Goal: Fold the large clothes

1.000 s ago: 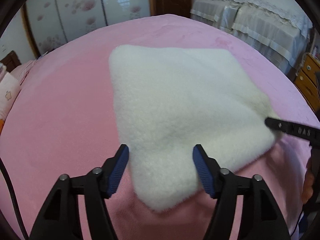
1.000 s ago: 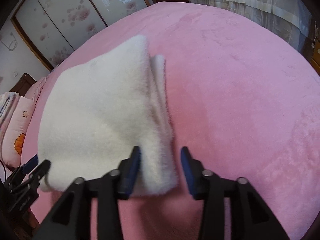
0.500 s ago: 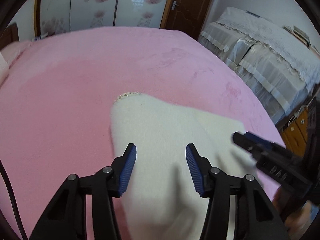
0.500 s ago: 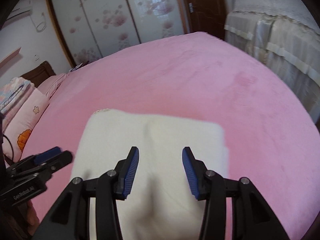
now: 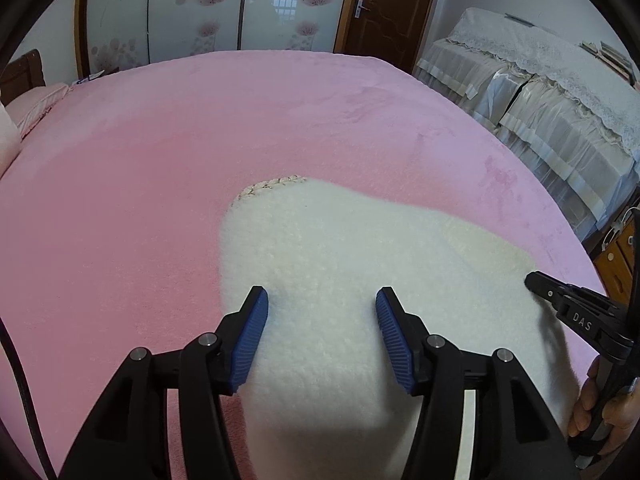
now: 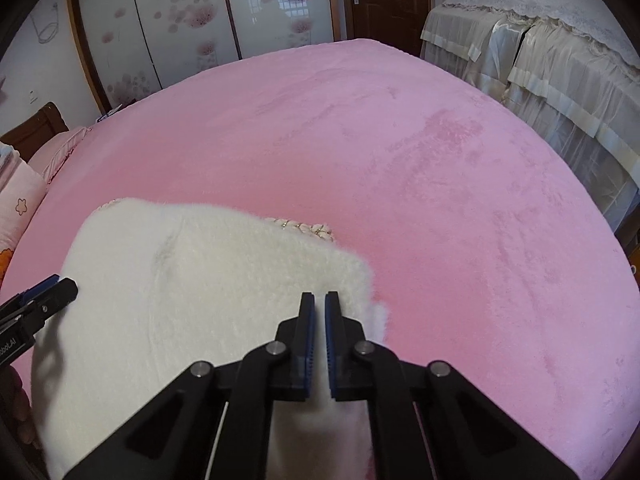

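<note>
A white fluffy garment (image 5: 360, 248) lies folded on the pink bed cover (image 5: 160, 140), with a braided trim (image 5: 276, 184) along its far edge. My left gripper (image 5: 322, 294) hovers over the garment's near left part. Its jaws are opening, and the blue pads stand apart without pressing the fleece. My right gripper (image 6: 319, 298) is shut just above the garment (image 6: 200, 280) near its right edge, and I see no fabric pinched between the pads. Each gripper shows in the other's view: the right gripper (image 5: 534, 280) at the right, the left gripper (image 6: 60, 285) at the left.
The pink bed (image 6: 440, 160) stretches far ahead. Cloth-covered furniture (image 5: 540, 92) stands along the right. Flowered wardrobe doors (image 5: 180, 20) and a brown door (image 5: 384, 8) are behind. Pillows (image 6: 20, 208) lie at the left, and a hand (image 5: 600, 404) holds the right gripper.
The right gripper's jaws have closed from open. Both grippers have moved across the garment and rolled. The garment's trimmed edge now lies ahead of them, and the left jaws stand a little wider than half a second ago.
</note>
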The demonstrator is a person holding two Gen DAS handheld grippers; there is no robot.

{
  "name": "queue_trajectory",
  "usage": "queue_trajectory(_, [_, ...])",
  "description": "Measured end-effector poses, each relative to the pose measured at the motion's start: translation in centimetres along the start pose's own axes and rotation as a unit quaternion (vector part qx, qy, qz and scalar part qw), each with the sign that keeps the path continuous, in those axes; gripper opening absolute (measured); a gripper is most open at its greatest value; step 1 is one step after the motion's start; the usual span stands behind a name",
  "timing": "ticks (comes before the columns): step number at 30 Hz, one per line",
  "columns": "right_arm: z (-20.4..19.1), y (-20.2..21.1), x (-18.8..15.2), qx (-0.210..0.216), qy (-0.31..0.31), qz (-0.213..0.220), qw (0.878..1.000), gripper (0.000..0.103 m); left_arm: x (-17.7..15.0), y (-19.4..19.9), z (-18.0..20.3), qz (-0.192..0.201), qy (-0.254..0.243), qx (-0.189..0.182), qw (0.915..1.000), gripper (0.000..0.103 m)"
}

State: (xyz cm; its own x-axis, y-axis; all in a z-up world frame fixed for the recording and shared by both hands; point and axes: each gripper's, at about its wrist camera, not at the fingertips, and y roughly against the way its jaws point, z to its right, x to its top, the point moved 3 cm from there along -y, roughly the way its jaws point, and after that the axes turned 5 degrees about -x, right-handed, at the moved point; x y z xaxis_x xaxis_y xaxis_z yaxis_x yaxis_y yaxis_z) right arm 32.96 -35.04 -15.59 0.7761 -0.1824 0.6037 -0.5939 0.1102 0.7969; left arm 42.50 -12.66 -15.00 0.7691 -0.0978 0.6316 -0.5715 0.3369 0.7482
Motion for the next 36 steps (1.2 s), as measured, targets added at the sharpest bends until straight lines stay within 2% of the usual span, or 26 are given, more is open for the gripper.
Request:
queue_trajectory(1, [-0.1, 0.2, -0.1, -0.003, 0.000, 0.001, 1.000, 0.003, 0.0, 0.1, 0.0, 0.000, 0.001, 0.004, 1.0000, 0.059])
queue_trajectory(4, [-0.4, 0.9, -0.1, -0.002, -0.001, -0.001, 1.000, 0.008, 0.0, 0.9, -0.5, -0.013, 0.030, 0.006, 0.9995, 0.077])
queue_trajectory(8, [-0.7, 3.1, -0.3, 0.001, 0.001, -0.001, 1.000, 0.013, 0.2, 2.0, -0.6, -0.032, 0.055, -0.007, 0.9979, 0.077])
queue_trajectory(11, [-0.3, 5.6, -0.3, 0.008, -0.004, 0.008, 1.000, 0.029, 0.2, 4.0, 0.3, -0.041, 0.041, -0.012, 0.9983, 0.077])
queue_trajectory(13, [0.0, 8.0, -0.2, 0.008, -0.008, 0.021, 1.000, 0.052, 0.1, 5.8, 1.3, -0.051, 0.024, -0.030, 0.9979, 0.077])
queue_trajectory(15, [0.2, 10.8, -0.2, 0.006, -0.006, 0.040, 0.999, 0.058, 0.0, 8.0, 2.3, -0.057, 0.007, -0.044, 0.9974, 0.078])
queue_trajectory(20, [0.4, 16.9, -0.1, 0.013, 0.004, 0.067, 0.998, 0.061, -0.1, 13.6, 4.0, -0.049, -0.012, -0.042, 0.9978, 0.080])
queue_trajectory(23, [0.3, 20.6, 0.0, 0.025, 0.013, 0.084, 0.996, 0.075, 0.1, 16.8, 4.4, -0.041, -0.010, -0.039, 0.9983, 0.085])
queue_trajectory(26, [0.2, 23.9, 0.0, 0.015, 0.024, 0.109, 0.994, 0.078, 0.2, 19.5, 5.1, -0.035, -0.022, -0.032, 0.9986, 0.087])
queue_trajectory(28, [0.1, 25.3, 0.1, 0.009, 0.029, 0.113, 0.993, 0.089, 0.2, 20.8, 5.8, -0.033, -0.033, -0.034, 0.9983, 0.087])
queue_trajectory(29, [0.2, 25.7, 0.1, 0.011, 0.028, 0.110, 0.993, 0.091, 0.2, 21.3, 6.0, -0.034, -0.035, -0.037, 0.9981, 0.087])
queue_trajectory(36, [1.1, 26.2, -0.3, 0.042, 0.031, 0.075, 0.996, 0.092, -0.3, 22.4, 6.4, -0.064, -0.026, -0.066, 0.9955, 0.087])
